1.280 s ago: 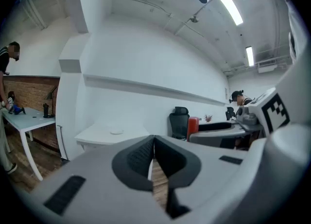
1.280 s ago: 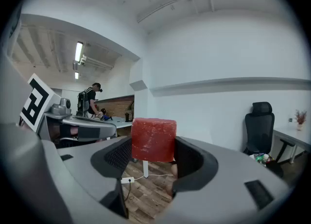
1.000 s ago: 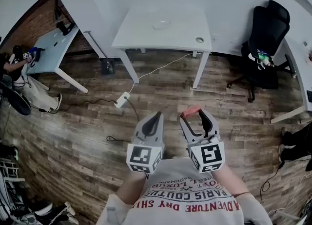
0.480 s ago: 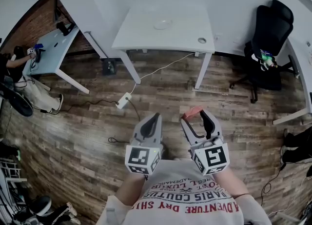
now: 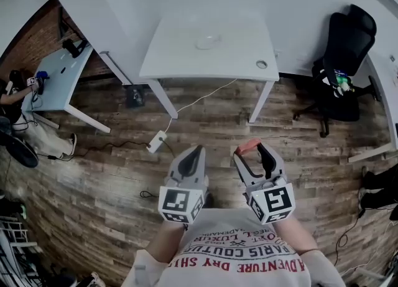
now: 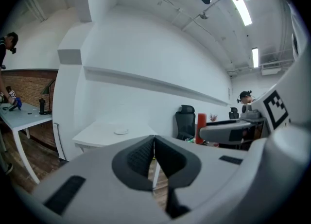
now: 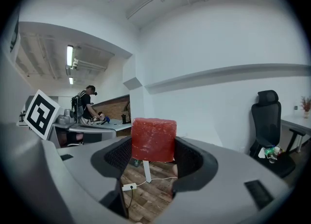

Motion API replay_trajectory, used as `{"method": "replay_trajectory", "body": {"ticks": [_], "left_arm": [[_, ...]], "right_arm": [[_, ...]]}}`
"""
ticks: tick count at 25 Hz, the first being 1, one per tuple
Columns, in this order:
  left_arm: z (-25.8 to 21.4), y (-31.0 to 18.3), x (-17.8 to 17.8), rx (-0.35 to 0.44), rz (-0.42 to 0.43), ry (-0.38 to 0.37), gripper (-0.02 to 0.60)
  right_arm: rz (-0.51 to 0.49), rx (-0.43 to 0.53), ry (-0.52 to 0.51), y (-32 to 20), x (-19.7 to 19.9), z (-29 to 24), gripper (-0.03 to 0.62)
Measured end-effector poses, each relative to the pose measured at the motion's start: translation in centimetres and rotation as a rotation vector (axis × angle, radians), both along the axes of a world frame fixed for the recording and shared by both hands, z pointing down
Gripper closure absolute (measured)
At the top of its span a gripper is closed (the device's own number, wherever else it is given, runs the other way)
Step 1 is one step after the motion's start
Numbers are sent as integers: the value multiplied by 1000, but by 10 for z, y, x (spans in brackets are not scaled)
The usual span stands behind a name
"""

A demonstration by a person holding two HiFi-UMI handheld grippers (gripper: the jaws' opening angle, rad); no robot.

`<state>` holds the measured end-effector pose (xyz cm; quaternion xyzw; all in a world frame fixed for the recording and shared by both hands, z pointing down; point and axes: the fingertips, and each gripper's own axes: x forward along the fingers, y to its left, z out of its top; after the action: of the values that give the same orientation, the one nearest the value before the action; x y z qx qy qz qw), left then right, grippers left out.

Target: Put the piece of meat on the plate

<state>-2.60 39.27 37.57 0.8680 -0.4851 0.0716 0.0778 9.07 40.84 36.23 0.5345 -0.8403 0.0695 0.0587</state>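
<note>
Right tool (image 5: 250, 148) is clamped on the piece of meat (image 7: 153, 139), a red block standing up between its jaws. Left tool (image 5: 195, 152) has its jaws pressed together with nothing between them. Both are held side by side over the wooden floor (image 5: 112, 155), near the person's chest. The plate (image 5: 207, 42) sits on the white tabletop (image 5: 180, 58), far ahead and well apart from the meat.

White table (image 5: 180, 58) and plate (image 5: 207, 42) nearer

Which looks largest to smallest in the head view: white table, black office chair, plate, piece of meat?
1. white table
2. black office chair
3. plate and piece of meat: they look alike; the meat is nearer the camera, so unranked.
</note>
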Motion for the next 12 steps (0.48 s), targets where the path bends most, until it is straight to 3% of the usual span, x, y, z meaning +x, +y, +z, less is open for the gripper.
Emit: {"method": "replay_trajectory", "body": {"ticks": [12], "left_arm": [[-6, -168, -80, 5, 63, 46, 575]], "right_arm": [[77, -40, -6, -158, -70, -1, 316]]}}
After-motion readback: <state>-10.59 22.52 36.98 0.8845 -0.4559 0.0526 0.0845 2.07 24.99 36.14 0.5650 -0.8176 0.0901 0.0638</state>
